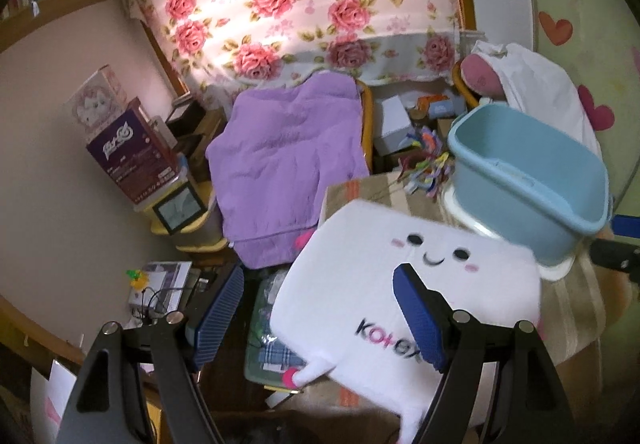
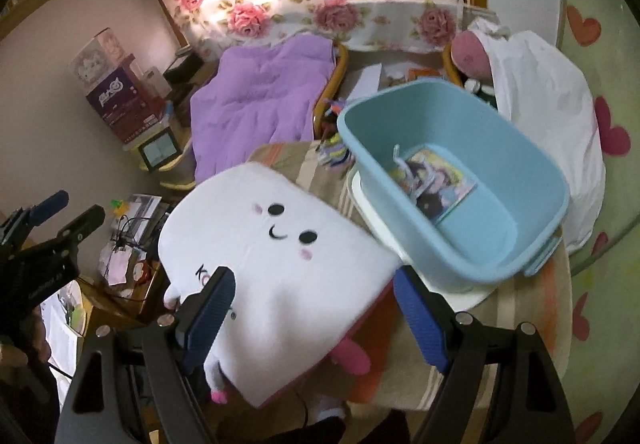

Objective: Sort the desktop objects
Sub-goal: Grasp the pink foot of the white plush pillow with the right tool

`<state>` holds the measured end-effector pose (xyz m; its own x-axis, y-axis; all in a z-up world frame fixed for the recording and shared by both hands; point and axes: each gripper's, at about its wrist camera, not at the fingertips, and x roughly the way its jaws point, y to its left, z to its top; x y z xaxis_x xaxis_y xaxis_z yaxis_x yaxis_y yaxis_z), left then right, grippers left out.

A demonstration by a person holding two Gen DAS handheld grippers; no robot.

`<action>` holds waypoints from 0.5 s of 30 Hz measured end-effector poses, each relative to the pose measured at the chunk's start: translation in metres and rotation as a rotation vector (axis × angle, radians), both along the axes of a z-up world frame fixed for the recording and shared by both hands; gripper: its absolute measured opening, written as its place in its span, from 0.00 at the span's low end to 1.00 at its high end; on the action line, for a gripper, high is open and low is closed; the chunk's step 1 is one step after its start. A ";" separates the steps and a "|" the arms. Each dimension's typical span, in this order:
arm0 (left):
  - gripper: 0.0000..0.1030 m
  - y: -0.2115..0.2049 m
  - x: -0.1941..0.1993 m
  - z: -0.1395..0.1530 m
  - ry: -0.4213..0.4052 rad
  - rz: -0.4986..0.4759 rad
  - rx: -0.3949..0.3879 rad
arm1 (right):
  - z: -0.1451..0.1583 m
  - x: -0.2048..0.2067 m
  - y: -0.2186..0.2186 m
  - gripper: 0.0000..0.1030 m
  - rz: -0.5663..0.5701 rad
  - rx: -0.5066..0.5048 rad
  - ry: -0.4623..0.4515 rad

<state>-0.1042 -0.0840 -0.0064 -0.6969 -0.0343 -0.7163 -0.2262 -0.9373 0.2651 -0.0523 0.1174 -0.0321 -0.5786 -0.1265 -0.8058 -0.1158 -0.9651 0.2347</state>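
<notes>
1. Hand-held gripper, left (image 1: 320,318): jaws spread wide, nothing grasped; blue ribbed pads (image 1: 416,318), black frame. It hovers over the plush's left edge, likely lining up a pick.
2. Hand-held gripper, right (image 2: 314,318): likewise released and empty, poised above the plush's lower part.
3. White plush cushion (image 2: 288,256): soft, fleecy, squarish slab with stitched smiling face and pink feet; lies flat on the counter (image 2: 520,324), just beside the tub.
4. Light blue plastic tub (image 2: 520,212): rigid, smooth, rounded-rectangular; evidently the sorting bin, already holding a glossy printed card (image 2: 440,184).
5. Counter cover: striped beige-orange cloth.
</notes>
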 end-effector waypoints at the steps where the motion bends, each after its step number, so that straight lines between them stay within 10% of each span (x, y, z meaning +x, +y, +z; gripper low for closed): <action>1: 0.78 -0.005 -0.002 -0.005 -0.012 0.004 -0.005 | -0.004 0.002 0.000 0.83 -0.005 -0.012 -0.009; 15: 0.78 -0.075 -0.052 -0.093 -0.181 -0.011 -0.027 | -0.095 0.028 -0.025 0.83 -0.120 -0.164 -0.211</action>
<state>-0.1561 -0.1592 -0.0991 -0.5569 -0.0483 -0.8292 -0.2832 -0.9274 0.2442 -0.0245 0.0926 -0.1271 -0.4190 -0.2058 -0.8844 -0.2894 -0.8929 0.3448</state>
